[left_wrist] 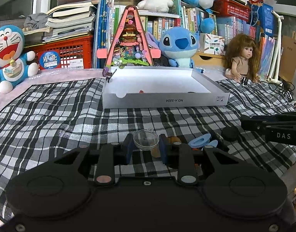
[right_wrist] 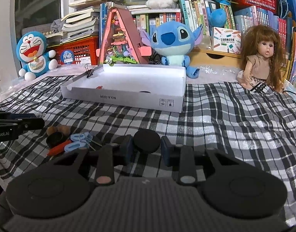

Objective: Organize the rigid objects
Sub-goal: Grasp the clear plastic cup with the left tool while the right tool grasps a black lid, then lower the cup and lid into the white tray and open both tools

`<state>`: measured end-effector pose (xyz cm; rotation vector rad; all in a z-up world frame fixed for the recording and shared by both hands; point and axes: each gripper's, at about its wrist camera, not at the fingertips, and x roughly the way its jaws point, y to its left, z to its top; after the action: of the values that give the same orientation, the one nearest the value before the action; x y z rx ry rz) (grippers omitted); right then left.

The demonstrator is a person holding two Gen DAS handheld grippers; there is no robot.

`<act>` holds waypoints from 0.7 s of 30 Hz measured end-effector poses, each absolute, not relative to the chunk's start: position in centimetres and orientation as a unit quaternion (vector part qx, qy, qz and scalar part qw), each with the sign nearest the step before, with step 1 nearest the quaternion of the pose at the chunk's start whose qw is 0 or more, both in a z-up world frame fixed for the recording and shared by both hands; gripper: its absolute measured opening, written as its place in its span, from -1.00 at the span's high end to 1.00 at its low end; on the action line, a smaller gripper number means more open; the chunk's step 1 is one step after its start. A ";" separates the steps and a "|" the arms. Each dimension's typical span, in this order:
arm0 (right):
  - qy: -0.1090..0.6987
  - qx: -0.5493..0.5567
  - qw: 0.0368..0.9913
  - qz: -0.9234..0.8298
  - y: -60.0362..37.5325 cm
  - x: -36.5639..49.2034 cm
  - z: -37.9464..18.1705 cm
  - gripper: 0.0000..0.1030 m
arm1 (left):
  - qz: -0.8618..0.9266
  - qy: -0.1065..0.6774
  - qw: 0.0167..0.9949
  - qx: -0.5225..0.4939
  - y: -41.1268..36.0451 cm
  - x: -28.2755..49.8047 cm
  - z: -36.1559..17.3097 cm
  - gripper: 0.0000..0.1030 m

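Checked black-and-white cloth [left_wrist: 51, 116] covers the work surface; plush toys, a doll and book stacks line the back. White shallow cardboard box [left_wrist: 165, 94] sits open on the cloth, ahead of both grippers; a binder clip [right_wrist: 90, 73] is on its far left rim, and a small red item and a dark round item lie inside near the front wall, both mostly hidden. Left gripper [left_wrist: 146, 147]: pads clamped on a clear round plastic lid [left_wrist: 146, 138], held just above the cloth, with an amber piece directly beneath it. Right gripper [right_wrist: 147, 147]: pads closed onto a black round disc [right_wrist: 146, 142], low over the cloth. Between the two grippers lies a small heap: blue plastic clips [right_wrist: 78, 142], a red stick-like piece [right_wrist: 58, 148], a black round cap [right_wrist: 54, 138], brown lumps [right_wrist: 58, 129].
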<state>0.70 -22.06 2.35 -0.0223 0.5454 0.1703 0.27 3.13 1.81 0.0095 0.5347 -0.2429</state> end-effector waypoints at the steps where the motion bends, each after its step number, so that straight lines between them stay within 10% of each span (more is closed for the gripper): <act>1: 0.268 -0.011 0.960 0.084 -22.0 0.8 2.5 0.29 | -0.120 0.262 0.957 0.005 3.1 0.3 1.9 0.49; 21: 0.274 0.014 0.959 0.077 -22.0 3.9 4.0 0.29 | -0.125 0.255 0.959 0.002 1.8 4.9 4.9 0.49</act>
<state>3.85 -22.04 3.97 0.0291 0.5557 0.1553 4.91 1.83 4.93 0.0038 0.5166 -0.2533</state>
